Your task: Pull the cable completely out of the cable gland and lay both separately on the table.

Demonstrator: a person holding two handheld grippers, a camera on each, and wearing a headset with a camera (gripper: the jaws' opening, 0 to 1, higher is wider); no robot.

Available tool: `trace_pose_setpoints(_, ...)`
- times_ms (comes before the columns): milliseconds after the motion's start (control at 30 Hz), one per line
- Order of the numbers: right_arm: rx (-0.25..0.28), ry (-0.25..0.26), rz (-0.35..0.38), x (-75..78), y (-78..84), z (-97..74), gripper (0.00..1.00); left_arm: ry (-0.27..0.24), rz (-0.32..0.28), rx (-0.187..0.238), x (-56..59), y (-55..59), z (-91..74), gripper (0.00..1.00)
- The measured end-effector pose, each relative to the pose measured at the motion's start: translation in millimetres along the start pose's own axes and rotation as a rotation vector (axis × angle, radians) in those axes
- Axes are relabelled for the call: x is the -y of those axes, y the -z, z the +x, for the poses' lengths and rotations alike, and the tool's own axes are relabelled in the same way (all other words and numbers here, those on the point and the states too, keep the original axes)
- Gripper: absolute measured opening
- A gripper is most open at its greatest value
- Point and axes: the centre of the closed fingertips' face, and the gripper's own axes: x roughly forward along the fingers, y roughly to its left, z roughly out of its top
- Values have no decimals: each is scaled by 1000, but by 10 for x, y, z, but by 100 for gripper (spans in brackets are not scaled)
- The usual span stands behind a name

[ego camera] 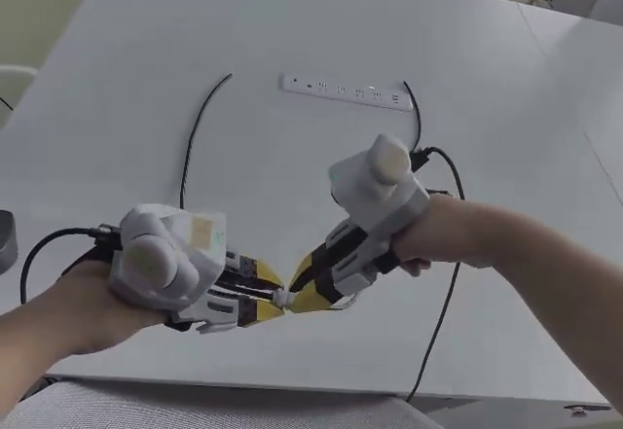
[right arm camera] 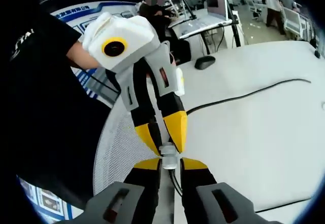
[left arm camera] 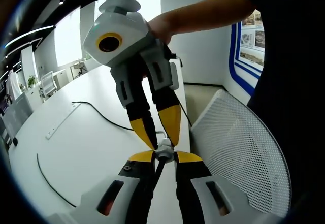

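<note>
A small white-grey cable gland (ego camera: 284,298) hangs above the table's near edge, pinched from opposite ends by both grippers, which meet tip to tip. My left gripper (left arm camera: 165,157) is shut on the gland (left arm camera: 165,149), and a black cable (left arm camera: 158,172) runs back between its jaws. My right gripper (right arm camera: 170,164) is shut on the gland's other end (right arm camera: 168,155), with a short curl of cable (right arm camera: 175,181) below its tips. The cable's long part (ego camera: 192,142) lies loose on the table. In the head view the left gripper (ego camera: 276,298) comes from the left and the right gripper (ego camera: 300,299) from the right.
A white power strip (ego camera: 348,91) lies at the far middle of the white table (ego camera: 117,69). The grippers' own black leads (ego camera: 443,283) trail over the table's front edge. A white mesh chair (left arm camera: 238,153) stands close below, and a mouse (right arm camera: 205,62) rests on the desk.
</note>
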Motion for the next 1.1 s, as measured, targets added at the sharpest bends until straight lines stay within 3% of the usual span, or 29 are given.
trace_pose_setpoints(300, -32, -40, -30, -41, 23, 37, 8, 14, -1, -3, 10, 3, 7, 15)
trace_pose_setpoints(467, -61, 18, -74, -21, 35, 70, 7, 8, -6, -14, -5, 44, 24, 15)
trace_pose_setpoints(700, -101, 205, -182, 34, 33, 95, 6, -4, -60, -14, -33, 86, 27, 15)
trace_pose_setpoints(833, -106, 341, -272, 28, -6, 67, 6, -15, -112, 20, -51, 65, -14, 15)
trace_pose_setpoints(1100, -109, 554, -383, 11, -73, 40, 6, -15, -193, 61, -64, 32, -80, 15)
